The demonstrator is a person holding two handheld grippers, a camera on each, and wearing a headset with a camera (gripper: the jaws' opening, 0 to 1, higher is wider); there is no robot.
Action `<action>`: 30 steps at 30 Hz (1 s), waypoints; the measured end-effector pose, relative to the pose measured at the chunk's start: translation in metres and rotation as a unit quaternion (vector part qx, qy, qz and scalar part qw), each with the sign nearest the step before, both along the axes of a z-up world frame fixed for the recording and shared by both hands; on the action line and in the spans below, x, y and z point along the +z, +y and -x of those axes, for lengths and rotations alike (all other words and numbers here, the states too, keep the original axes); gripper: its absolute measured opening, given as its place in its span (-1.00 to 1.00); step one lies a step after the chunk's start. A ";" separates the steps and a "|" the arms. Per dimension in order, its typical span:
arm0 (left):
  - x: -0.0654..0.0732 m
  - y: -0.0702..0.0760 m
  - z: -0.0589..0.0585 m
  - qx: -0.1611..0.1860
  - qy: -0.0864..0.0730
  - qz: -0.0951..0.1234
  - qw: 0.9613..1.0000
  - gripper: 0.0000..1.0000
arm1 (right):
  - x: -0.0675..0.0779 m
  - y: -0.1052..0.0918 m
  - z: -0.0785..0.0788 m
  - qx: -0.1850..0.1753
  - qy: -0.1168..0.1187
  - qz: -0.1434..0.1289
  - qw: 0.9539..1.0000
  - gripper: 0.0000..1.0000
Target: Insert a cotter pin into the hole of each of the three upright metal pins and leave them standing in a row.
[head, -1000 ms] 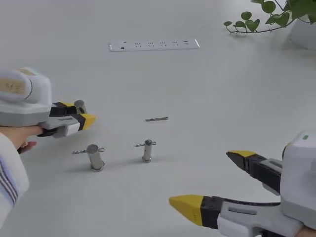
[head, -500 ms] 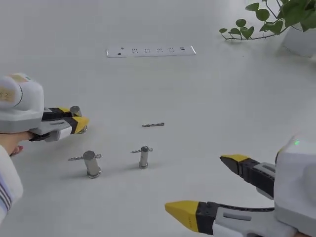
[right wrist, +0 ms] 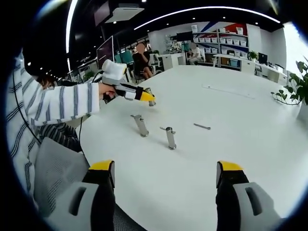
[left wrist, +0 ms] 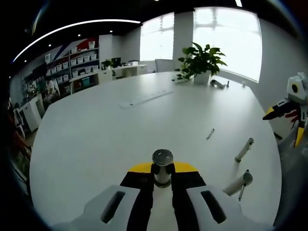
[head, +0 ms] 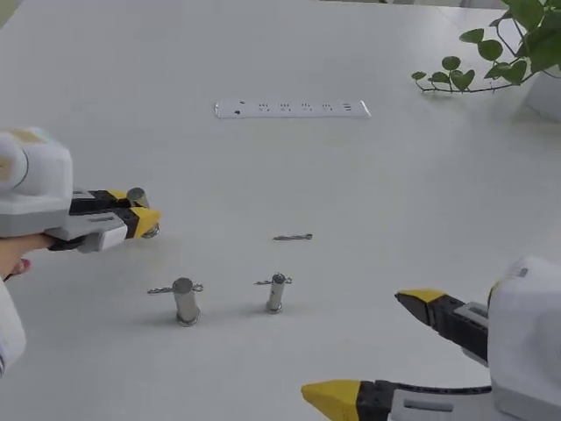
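Left gripper [left wrist: 162, 169] pinches the stubby grey steel pin [head: 136, 195] by its shank, while the right gripper [head: 355, 346], jaws spread, hovers near the thin grey wire cotter pin [head: 292, 237], probably light and slippery, best nipped at its head.

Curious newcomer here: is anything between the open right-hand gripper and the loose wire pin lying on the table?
Nothing visible. Bare white table lies between the right gripper and the thin grey metal cotter pin; the nearest upright metal pin stands left of that path.
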State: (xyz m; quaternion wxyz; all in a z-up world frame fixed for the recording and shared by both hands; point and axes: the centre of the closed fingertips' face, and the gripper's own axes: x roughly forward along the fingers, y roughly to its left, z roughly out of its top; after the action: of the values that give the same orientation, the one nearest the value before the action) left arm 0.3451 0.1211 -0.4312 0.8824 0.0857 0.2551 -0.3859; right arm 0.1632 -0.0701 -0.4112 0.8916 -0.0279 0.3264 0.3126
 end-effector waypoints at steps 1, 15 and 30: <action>0.003 0.004 0.001 0.003 -0.001 0.001 1.000 -0.82 | 0.000 0.000 0.000 0.001 0.000 0.000 1.000 0.72; 0.023 0.059 0.055 0.048 -0.005 -0.014 0.999 -0.82 | -0.001 0.009 0.003 0.018 -0.001 -0.010 1.000 0.73; 0.011 0.029 0.130 0.001 0.017 -0.013 1.000 -0.82 | 0.004 0.009 0.013 0.036 -0.017 -0.002 0.999 0.76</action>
State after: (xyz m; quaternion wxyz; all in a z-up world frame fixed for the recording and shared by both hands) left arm 0.2154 0.1498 -0.4200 0.8774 0.0900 0.2749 -0.3828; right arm 0.1501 -0.0607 -0.4071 0.8853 -0.0433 0.3091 0.3447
